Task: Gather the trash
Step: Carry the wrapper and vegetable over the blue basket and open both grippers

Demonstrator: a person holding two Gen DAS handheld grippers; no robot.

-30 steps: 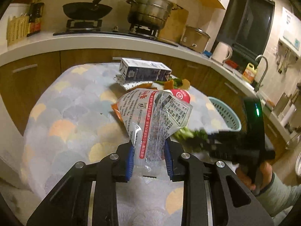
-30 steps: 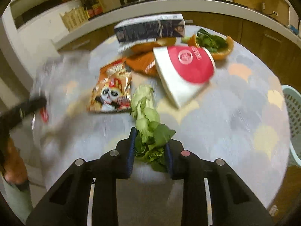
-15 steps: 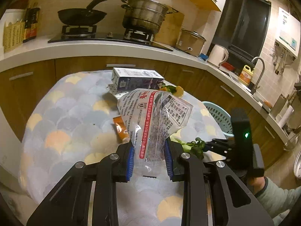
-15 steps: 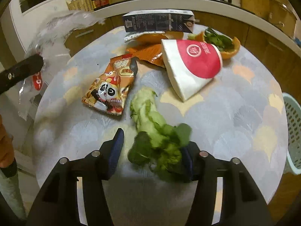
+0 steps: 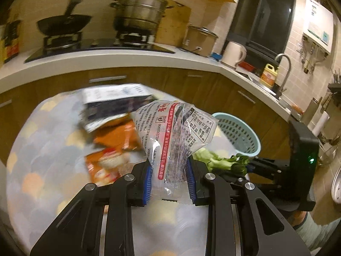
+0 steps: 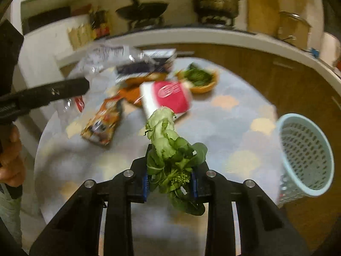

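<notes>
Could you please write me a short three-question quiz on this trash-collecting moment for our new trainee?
1. What is the left gripper clamped on?
2. True or false: the leafy greens lie loose on the table.
3. The light blue basket is: A) on the stove, B) beyond the table's right edge, C) in a gripper.

Key
1. A clear printed plastic bag.
2. False: the right gripper holds them, jaws having just closed.
3. B.
</notes>
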